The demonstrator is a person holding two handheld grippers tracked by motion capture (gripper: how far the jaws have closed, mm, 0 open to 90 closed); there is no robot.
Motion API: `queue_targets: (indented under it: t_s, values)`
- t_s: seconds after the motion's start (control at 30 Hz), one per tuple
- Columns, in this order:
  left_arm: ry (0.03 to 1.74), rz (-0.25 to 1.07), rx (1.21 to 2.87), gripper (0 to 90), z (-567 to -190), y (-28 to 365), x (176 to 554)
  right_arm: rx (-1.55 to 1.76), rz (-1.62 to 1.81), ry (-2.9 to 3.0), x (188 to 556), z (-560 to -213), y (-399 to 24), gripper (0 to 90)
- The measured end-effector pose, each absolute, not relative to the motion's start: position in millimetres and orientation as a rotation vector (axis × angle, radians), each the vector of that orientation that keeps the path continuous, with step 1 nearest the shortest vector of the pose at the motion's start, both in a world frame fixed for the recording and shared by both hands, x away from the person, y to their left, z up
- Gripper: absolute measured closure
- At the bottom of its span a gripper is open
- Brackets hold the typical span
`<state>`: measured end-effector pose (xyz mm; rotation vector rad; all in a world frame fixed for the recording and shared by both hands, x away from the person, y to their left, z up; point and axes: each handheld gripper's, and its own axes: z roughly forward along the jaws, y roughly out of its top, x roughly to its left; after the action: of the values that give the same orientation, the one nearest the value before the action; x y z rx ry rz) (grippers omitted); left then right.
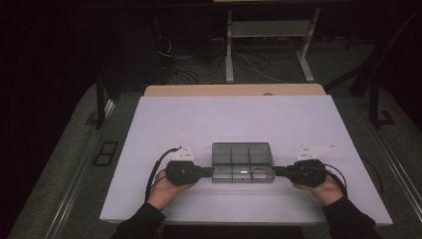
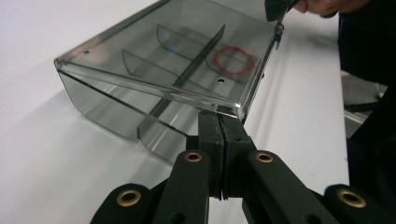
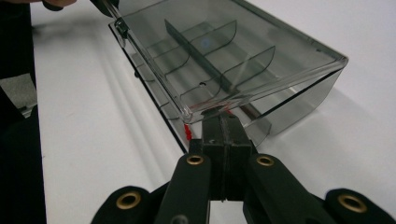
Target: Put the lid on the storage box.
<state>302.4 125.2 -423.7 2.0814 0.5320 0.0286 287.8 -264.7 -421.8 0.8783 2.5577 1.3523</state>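
The clear smoky-grey plastic compartment box (image 1: 243, 162) sits on the white counter (image 1: 164, 124) near the person's edge, its long axis running left to right, directly between the two tools. The left hand-held gripper (image 1: 211, 172) meets the box's left end at the front corner, and the right hand-held gripper (image 1: 275, 172) meets the right end at the matching corner, so each is equally near and they face one another along that axis. In both gripper views the black jaws are pressed together with no gap, their tips tucked just under the edge of the transparent hinged lid (image 2: 187, 60), which looks slightly raised. A red rubber-band ring (image 2: 233, 59) lies in one compartment. Any lift would likely need both ends rising together.
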Motion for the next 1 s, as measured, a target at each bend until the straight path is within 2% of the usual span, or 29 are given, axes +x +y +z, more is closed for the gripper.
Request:
queue_targets:
  t_s: [0.73, 1.0]
  values:
    - [0.564, 0.034, 2.144, 87.0, -431.5, 129.7, 301.2, 0.913, 1.307, 2.586, 284.4, -434.7, -270.4, 89.0]
    - [0.580, 0.064, 2.118, 77.3, -428.9, 132.9, 301.5, 0.925, 1.311, 2.565, 285.3, -433.7, -273.1, 82.7]
